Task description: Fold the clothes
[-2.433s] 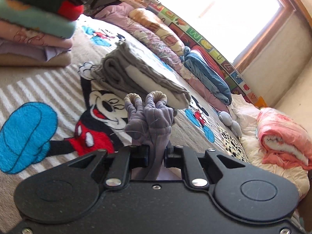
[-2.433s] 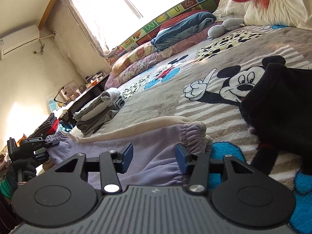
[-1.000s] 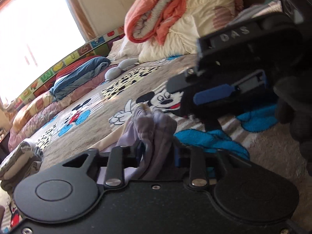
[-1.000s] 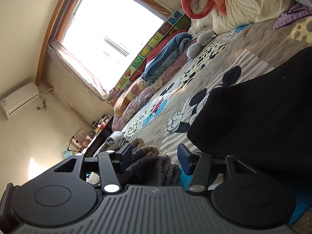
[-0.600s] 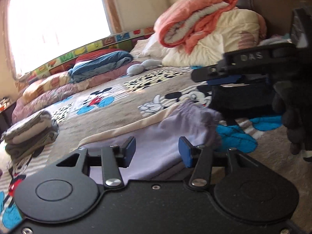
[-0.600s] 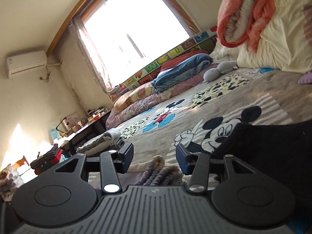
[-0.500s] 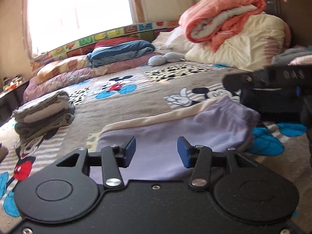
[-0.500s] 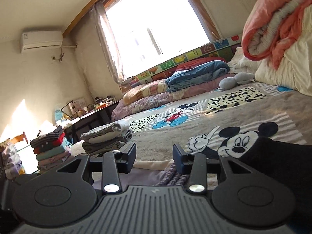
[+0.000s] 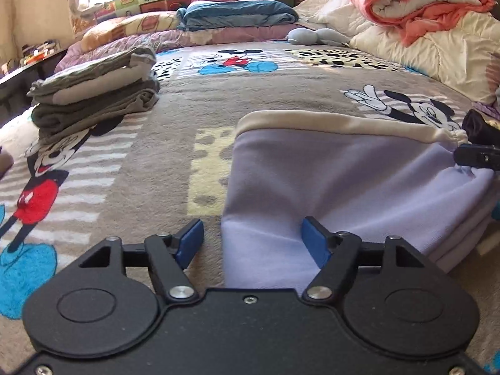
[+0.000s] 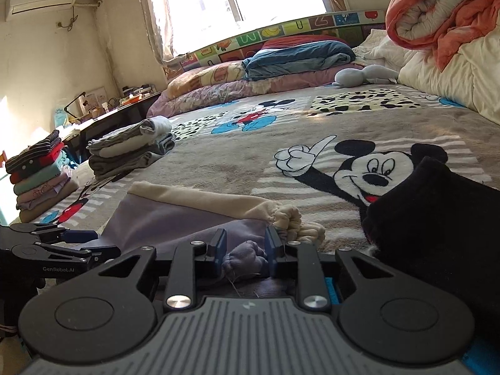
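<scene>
Lavender trousers (image 9: 343,184) flat on blanket (image 9: 156,162)

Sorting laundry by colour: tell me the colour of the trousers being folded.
Lavender trousers, cream band along one edge; left wrist view shows it best.

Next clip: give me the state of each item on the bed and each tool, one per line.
Lilac trousers: folded over, flat on the blanket.
Left tool: jaws opening, fabric edge between them, pads off it.
Right tool: jaws closing on the bunched lilac cuff.
Grey pile: folded, stacked.
Colourful pile: folded, stacked.
Black garment: unfolded heap.
</scene>
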Available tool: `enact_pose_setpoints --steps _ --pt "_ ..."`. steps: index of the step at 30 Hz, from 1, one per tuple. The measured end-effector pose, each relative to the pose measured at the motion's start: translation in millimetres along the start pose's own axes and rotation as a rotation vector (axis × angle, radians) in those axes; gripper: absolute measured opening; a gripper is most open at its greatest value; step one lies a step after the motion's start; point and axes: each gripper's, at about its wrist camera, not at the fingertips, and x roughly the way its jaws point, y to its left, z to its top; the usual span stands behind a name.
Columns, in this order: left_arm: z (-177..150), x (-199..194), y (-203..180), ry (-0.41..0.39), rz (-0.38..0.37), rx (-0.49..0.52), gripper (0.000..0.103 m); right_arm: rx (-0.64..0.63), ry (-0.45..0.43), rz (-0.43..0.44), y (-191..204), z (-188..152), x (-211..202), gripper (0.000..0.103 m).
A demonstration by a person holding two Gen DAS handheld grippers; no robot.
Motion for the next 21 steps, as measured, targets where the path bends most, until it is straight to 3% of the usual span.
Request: enact_pose_setpoints --steps 3,6,8,10,14,16,18,21 --pt "-15.3 -23.1 16.6 0.004 0.006 -0.042 0.073 -0.025 -0.011 -0.014 5.6 1.7 -4.7 0.026" --pt "-29.9 -39.9 48.6 0.033 -0.090 -0.231 0.074 0.027 -0.055 0.004 4.6 4.8 -18.1 0.030" --pt "-35.9 -47.0 61.4 0.052 -0.125 -0.317 0.074 0.179 -0.090 0.051 -10.2 4.8 -30.1 0.046" --pt "-41.4 -54.3 66.6 0.068 -0.141 -0.351 0.074 0.368 -0.128 0.068 -33.2 -0.1 -44.2 0.077" --pt "-43.1 -66.0 54.3 0.126 -0.102 -0.276 0.074 0.679 -0.149 0.155 -79.0 -25.3 -59.1 0.078" --pt "-41.9 -67.9 54.1 0.171 -0.098 -0.276 0.074 0.764 -0.167 0.199 -86.7 -35.6 -62.3 0.078" --pt "-38.9 -68.9 59.6 0.216 -0.113 -0.325 0.075 0.803 -0.172 0.241 -85.9 -41.2 -63.0 0.078" --pt "-35.0 -68.8 76.9 0.270 -0.176 -0.494 0.077 0.816 -0.152 0.259 -77.6 -47.1 -60.5 0.080"
